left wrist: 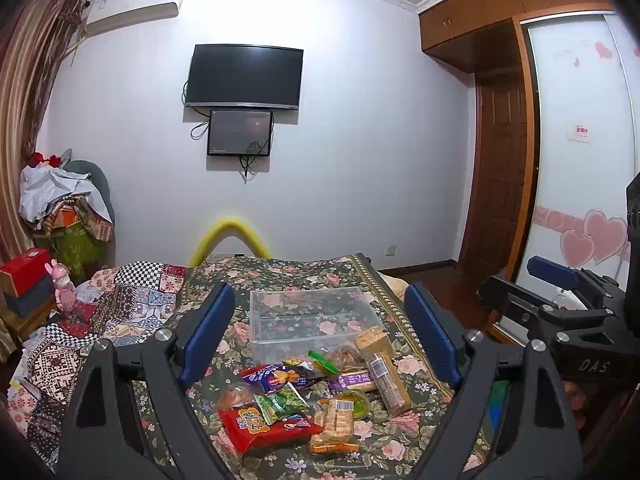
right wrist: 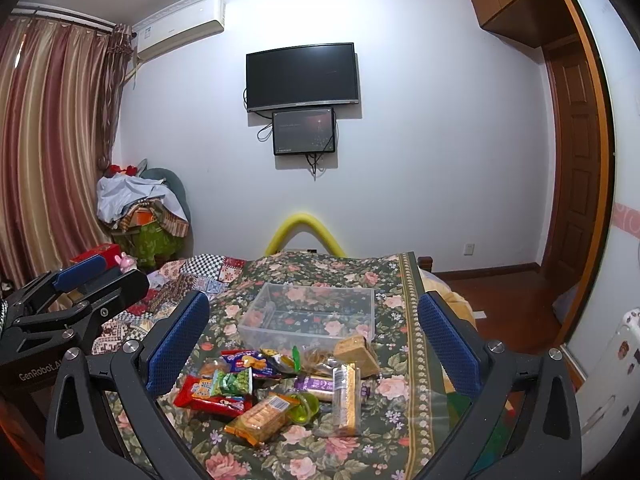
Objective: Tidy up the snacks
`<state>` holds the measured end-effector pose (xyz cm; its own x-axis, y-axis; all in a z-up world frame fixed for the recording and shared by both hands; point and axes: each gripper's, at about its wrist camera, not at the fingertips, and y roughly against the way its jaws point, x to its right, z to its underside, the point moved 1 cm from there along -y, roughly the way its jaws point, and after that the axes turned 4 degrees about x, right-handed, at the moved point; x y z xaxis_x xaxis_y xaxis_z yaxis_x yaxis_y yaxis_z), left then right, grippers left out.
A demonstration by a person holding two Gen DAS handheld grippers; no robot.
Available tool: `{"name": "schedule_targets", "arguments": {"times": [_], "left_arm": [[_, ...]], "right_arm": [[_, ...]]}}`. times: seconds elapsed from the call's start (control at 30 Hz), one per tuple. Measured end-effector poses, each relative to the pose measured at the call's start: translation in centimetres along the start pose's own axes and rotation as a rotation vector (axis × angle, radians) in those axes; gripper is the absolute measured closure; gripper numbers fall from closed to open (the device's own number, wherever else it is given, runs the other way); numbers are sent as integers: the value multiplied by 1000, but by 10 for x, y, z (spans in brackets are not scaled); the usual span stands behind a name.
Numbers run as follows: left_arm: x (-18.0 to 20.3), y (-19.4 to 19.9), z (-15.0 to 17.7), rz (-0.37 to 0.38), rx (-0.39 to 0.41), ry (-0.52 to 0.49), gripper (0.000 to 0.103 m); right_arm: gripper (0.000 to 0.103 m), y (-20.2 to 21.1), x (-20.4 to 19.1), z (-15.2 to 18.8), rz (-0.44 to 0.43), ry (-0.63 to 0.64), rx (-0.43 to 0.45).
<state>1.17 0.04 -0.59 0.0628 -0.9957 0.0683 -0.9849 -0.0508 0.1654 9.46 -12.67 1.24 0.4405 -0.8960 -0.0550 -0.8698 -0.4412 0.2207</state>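
Note:
A heap of snack packets lies on the floral cloth [left wrist: 280, 276], just in front of both grippers. It holds a red packet [left wrist: 260, 424] [right wrist: 208, 394], a green packet [left wrist: 276, 400], an orange cracker pack [left wrist: 334, 428] [right wrist: 262, 416], a long cracker sleeve [left wrist: 386, 376] [right wrist: 346, 400] and a green jelly cup [right wrist: 304, 406]. Behind the heap stands a clear plastic bin [left wrist: 312, 300] [right wrist: 316, 292] with nothing in it. My left gripper [left wrist: 320, 336] hovers open above the heap, holding nothing. My right gripper [right wrist: 314, 342] is beside it, also open and holding nothing.
A patchwork quilt [left wrist: 132, 300] covers the bed to the left of the cloth. A yellow foam tube [right wrist: 304, 228] arches behind the far edge. To the right are the wooden floor [right wrist: 512, 304], a door and a wardrobe [left wrist: 576, 140]. Piled clothes sit in the far left corner.

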Motion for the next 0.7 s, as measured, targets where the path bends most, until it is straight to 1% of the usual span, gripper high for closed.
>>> {"name": "schedule_targets", "arguments": {"times": [0.7], "left_arm": [[1,-1,-1,2,3,-1,13]], "right_arm": [[0,-1,2,1,1,-8,0]]}}
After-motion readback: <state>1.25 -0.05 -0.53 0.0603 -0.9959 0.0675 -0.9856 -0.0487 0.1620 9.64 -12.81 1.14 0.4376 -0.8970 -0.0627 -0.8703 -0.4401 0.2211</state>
